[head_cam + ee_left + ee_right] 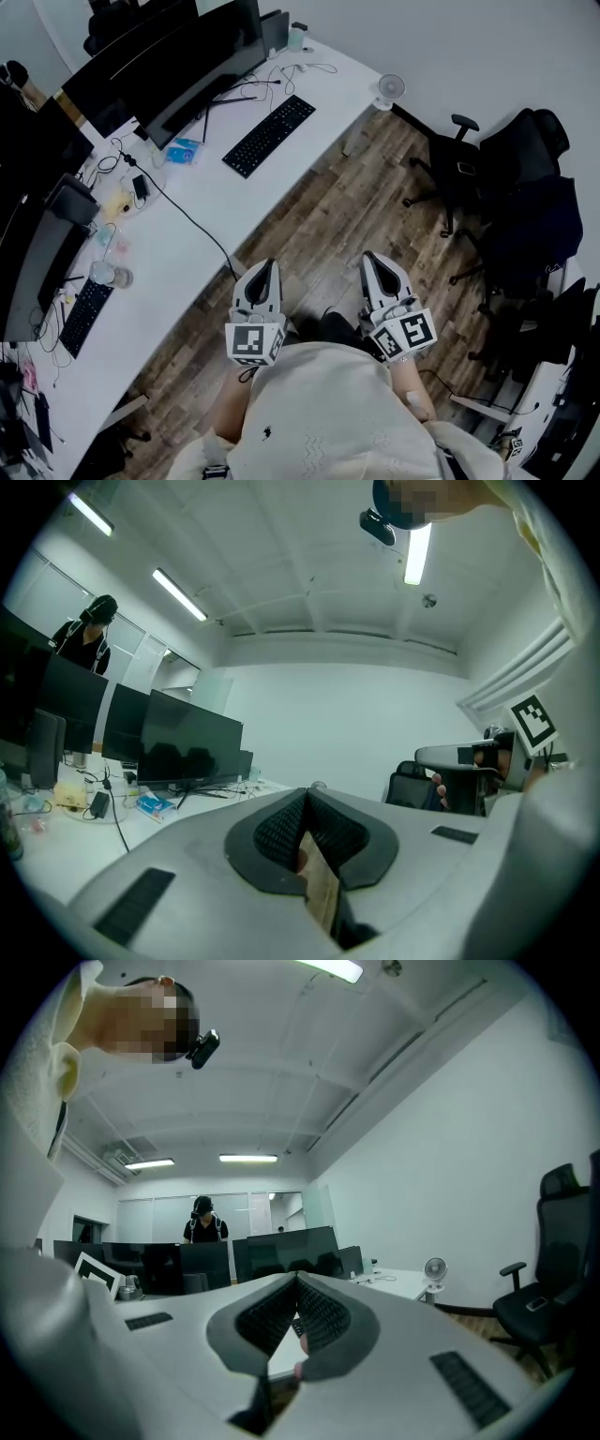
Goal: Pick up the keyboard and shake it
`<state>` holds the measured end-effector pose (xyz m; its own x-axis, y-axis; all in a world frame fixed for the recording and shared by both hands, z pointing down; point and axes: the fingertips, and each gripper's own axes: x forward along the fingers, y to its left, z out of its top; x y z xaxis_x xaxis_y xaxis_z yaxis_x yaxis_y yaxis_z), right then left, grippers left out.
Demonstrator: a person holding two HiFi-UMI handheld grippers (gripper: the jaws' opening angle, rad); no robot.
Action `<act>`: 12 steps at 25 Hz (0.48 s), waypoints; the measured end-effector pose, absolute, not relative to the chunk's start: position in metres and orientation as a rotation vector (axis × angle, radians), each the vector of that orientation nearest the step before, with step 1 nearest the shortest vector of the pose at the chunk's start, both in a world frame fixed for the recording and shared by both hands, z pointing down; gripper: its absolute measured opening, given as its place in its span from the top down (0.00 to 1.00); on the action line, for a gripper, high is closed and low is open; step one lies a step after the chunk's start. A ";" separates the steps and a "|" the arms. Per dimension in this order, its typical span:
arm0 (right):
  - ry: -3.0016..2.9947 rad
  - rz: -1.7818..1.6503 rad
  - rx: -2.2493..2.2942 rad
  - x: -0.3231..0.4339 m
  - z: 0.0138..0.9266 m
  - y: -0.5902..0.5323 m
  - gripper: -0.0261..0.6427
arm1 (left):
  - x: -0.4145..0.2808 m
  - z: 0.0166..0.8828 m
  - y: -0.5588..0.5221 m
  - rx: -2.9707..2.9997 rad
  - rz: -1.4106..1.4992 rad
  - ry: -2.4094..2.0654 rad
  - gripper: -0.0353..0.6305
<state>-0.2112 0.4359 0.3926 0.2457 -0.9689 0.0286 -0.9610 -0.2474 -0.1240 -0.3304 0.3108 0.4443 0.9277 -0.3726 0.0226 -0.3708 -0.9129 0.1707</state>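
Two closed sets of fingers, nearest of all. Left gripper and right gripper side by side just ahead of a cream top, both over the wooden floor and pointing level. Left fingers pressed together at the tips, nothing between them. Right fingers likewise meeting at the tips, gripping nothing; only a sliver of pale background visible through the slit lower down. Beyond the floor, a long white surface running diagonally, with a dark cable trailing across it. Farther along, the keyboard, black, lying flat on that surface in front of a wide dark monitor, well apart from both grippers and untouched. Near the monitor's foot, a blue packet. Off to the left, a second keyboard beside another screen. At the surface's far end, a small white fan. Across the floor to the right, black office chairs. Farthest back in the right gripper view, a person in dark clothes standing behind the monitors.
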 end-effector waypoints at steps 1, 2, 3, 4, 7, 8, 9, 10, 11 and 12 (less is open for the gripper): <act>1.870 -0.152 -2.420 -0.210 0.393 0.437 0.96 | -0.330 0.444 0.309 2.915 -0.020 -0.566 0.93; 1.866 -0.154 -2.423 -0.209 0.393 0.437 0.96 | -0.330 0.444 0.307 2.913 -0.022 -0.568 0.93; 1.864 -0.157 -2.423 -0.208 0.394 0.437 0.96 | -0.329 0.444 0.306 2.912 -0.021 -0.570 0.93; 1.863 -0.160 -2.421 -0.206 0.394 0.438 0.96 | -0.327 0.445 0.306 2.916 -0.015 -0.571 0.93; 1.861 -0.168 -2.415 -0.199 0.395 0.438 0.96 | -0.318 0.446 0.306 2.945 0.012 -0.567 0.93; 1.861 -0.170 -2.414 -0.195 0.396 0.436 0.96 | -0.314 0.445 0.306 2.952 0.017 -0.565 0.93; 1.861 -0.172 -2.412 -0.190 0.396 0.435 0.96 | -0.310 0.445 0.305 2.955 0.020 -0.564 0.93; 1.860 -0.174 -2.409 -0.185 0.397 0.433 0.96 | -0.306 0.445 0.305 2.955 0.022 -0.565 0.93; 1.860 -0.176 -2.406 -0.180 0.398 0.431 0.96 | -0.302 0.445 0.304 2.954 0.025 -0.568 0.93; 1.861 -0.177 -2.401 -0.175 0.399 0.429 0.96 | -0.297 0.446 0.302 2.953 0.030 -0.574 0.93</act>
